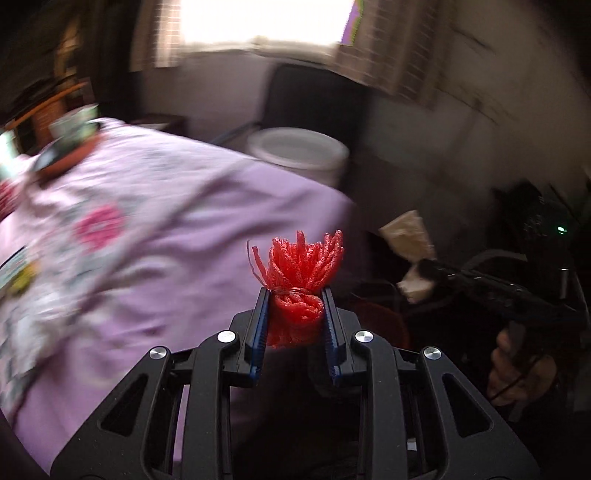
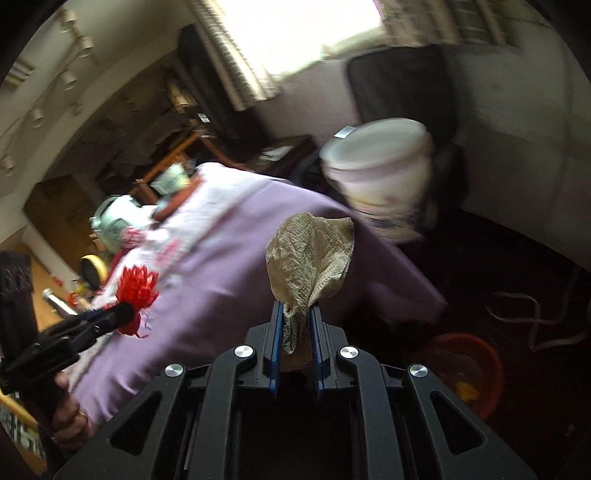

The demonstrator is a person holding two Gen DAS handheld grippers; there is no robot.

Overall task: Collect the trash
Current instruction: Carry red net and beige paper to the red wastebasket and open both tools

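Note:
My left gripper (image 1: 295, 295) is shut on a red foam net bundle (image 1: 301, 280), held in the air just off the corner of the table with the lilac flowered cloth (image 1: 147, 229). My right gripper (image 2: 297, 308) is shut on a crumpled beige paper napkin (image 2: 310, 262), also held in the air. In the left wrist view the right gripper (image 1: 417, 277) shows at the right with the napkin (image 1: 406, 236). In the right wrist view the left gripper (image 2: 125, 314) shows at the left with the red bundle (image 2: 136, 288). An orange-red basin (image 2: 476, 365) sits on the dark floor at the lower right.
A white plastic bucket (image 2: 384, 173) stands beyond the table corner, in front of a dark chair (image 1: 314, 99). Dishes and a yellow roll (image 2: 92, 269) lie at the table's far end. A bright window (image 1: 258, 22) is behind. Both views are motion-blurred.

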